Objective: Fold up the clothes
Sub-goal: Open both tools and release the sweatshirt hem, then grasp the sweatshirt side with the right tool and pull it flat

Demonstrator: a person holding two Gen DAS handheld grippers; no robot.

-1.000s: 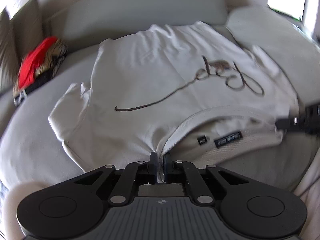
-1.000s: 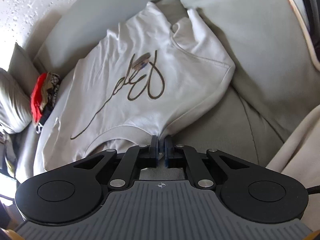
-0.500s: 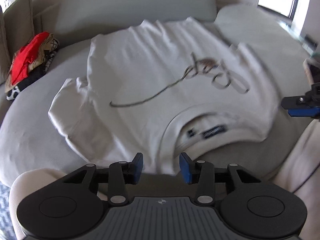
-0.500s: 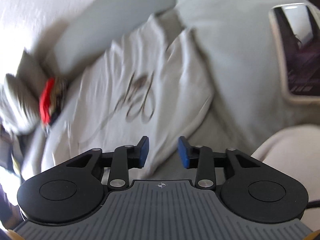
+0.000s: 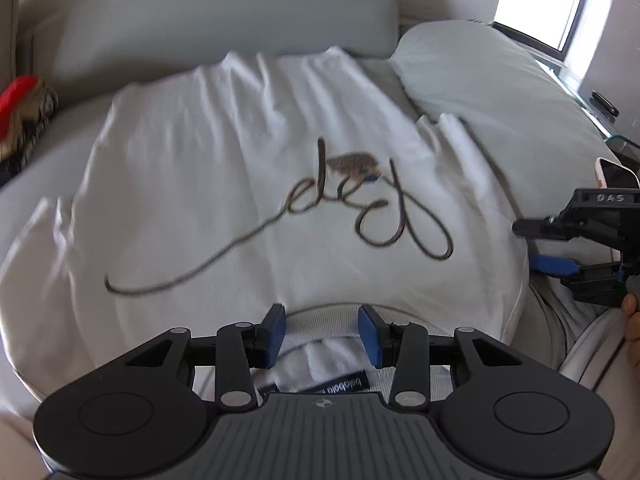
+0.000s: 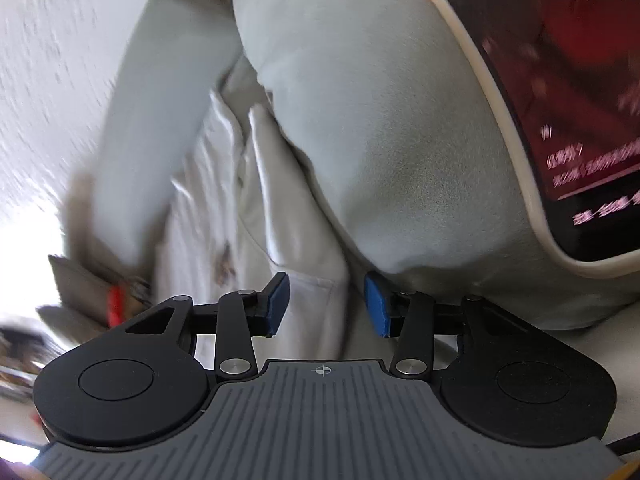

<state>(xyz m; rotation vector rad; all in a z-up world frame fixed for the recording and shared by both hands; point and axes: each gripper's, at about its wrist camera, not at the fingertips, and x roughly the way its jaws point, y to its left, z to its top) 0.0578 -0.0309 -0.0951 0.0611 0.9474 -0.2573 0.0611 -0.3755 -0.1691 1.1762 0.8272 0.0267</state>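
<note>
A white T-shirt (image 5: 248, 184) lies spread face up on a grey sofa (image 5: 224, 12), its collar at the near edge and its hem far off against the back cushion, with a dark script print across the chest. The left gripper (image 5: 322, 332) hovers over the neckline with its jaws apart, the ribbed collar band showing between the blue pads but not pinched. The right gripper (image 5: 536, 246) stands just off the shirt's right shoulder; its jaws are opening, and in its own blurred view the sleeve edge (image 6: 320, 288) lies between the pads without being pressed. The cloth looks thin, light and limp, so it should drape and wrinkle under any lift and slide easily over the upholstery. The doubled seams probably offer the firmest hold: shoulder seam, sleeve hem or collar rib, pinched at two matching points so the fold falls straight. A phone (image 6: 560, 100) rests on the right cushion, and a red bundle (image 5: 20, 112) sits far left.
</note>
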